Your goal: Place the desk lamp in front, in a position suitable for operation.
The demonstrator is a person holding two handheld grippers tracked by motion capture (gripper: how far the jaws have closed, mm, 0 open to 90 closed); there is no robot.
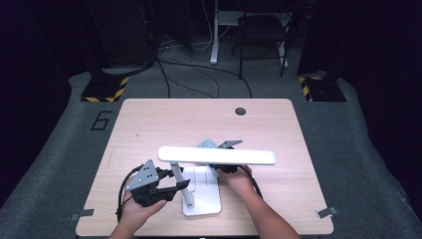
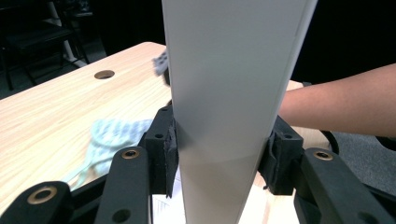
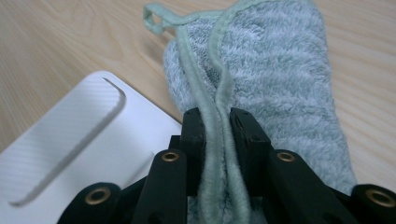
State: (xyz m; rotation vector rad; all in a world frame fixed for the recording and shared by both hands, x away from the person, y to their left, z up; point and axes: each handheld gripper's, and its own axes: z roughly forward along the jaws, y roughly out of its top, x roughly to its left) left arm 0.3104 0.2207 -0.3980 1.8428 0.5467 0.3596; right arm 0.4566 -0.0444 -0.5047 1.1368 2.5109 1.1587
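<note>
A white desk lamp stands near the table's front edge, with a flat base (image 1: pixel 206 191) and a long head bar (image 1: pixel 217 156). My left gripper (image 1: pixel 182 186) is shut on the lamp's upright arm (image 2: pixel 229 70); its pads (image 2: pixel 170 147) press on both sides of the flat white arm. Behind the base lies a pale green terry cloth (image 3: pixel 280 70), also seen at the cloth (image 1: pixel 207 144) beyond the head bar. My right gripper (image 3: pixel 217 126) is shut on the cloth's piped edge, next to the lamp base (image 3: pixel 79 135). The head bar hides much of the right gripper (image 1: pixel 218 147).
The wooden table (image 1: pixel 149 119) has a round cable hole (image 1: pixel 240 111) at the back. A person's right forearm (image 2: pixel 341 102) reaches in behind the lamp arm. Beyond the table are a chair (image 1: pixel 263 30), floor cables and striped stand bases (image 1: pixel 104 89).
</note>
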